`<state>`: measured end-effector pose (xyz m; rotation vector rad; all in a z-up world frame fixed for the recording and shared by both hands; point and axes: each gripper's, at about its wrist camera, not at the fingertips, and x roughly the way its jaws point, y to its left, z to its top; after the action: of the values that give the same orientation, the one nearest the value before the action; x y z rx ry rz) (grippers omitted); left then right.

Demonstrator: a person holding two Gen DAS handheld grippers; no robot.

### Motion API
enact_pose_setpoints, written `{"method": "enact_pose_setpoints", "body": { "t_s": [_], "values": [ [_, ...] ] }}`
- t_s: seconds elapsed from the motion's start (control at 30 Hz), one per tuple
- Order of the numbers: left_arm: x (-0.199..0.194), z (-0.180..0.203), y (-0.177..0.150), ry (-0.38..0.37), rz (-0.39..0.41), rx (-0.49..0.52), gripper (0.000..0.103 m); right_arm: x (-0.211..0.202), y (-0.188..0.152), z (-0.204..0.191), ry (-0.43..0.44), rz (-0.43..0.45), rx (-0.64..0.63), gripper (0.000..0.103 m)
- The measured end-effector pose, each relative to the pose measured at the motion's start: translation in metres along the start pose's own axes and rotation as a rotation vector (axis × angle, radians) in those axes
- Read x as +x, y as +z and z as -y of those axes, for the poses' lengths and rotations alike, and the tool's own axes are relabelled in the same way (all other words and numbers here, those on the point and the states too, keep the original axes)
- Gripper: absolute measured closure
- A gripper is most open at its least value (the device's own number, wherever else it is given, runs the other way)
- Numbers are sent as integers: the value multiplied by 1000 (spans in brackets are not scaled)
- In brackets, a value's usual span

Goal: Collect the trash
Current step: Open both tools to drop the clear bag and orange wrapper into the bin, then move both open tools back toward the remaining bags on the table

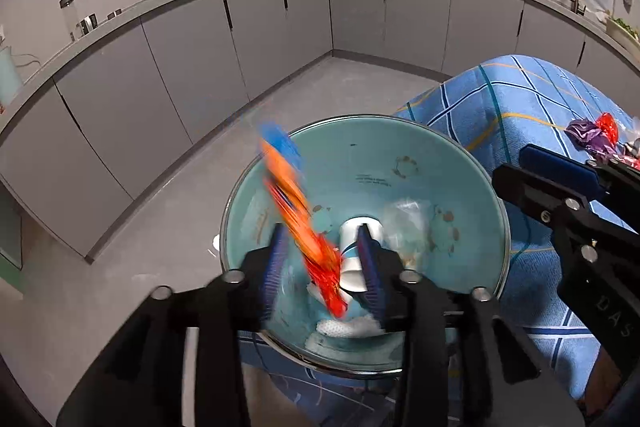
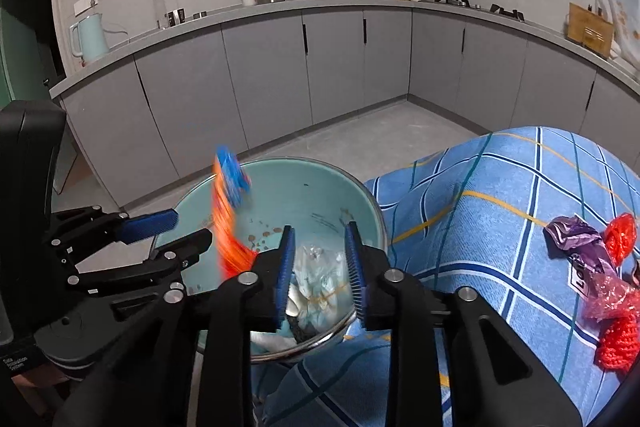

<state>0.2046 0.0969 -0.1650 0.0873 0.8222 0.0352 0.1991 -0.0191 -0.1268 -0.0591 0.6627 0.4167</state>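
Note:
A teal bin (image 1: 400,155) with a metal rim stands beside the blue checked cloth; it also shows in the right wrist view (image 2: 312,187). My left gripper (image 1: 324,263) is open over the bin. An orange and blue wrapper (image 1: 298,223) is blurred between its fingers, apart from both pads, falling into the bin; the right wrist view shows it too (image 2: 228,219). A white cup (image 1: 356,255) and clear plastic (image 1: 404,223) lie inside. My right gripper (image 2: 320,267) is open and empty above the bin's near rim. A purple wrapper (image 2: 580,247) and red net (image 2: 618,335) lie on the cloth.
The blue checked cloth (image 2: 500,207) covers a raised surface at the right. Grey cabinets (image 1: 200,59) with a counter of kitchenware curve around the back. The grey floor (image 1: 160,227) lies left of the bin.

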Motion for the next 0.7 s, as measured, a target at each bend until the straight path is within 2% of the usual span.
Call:
{"method": "enact_pose_setpoints", "body": {
  "t_s": [0.7],
  "values": [
    [-24,4,2,25,59,-11,33,-38,-11,19,-52,45,41,64]
  ]
}}
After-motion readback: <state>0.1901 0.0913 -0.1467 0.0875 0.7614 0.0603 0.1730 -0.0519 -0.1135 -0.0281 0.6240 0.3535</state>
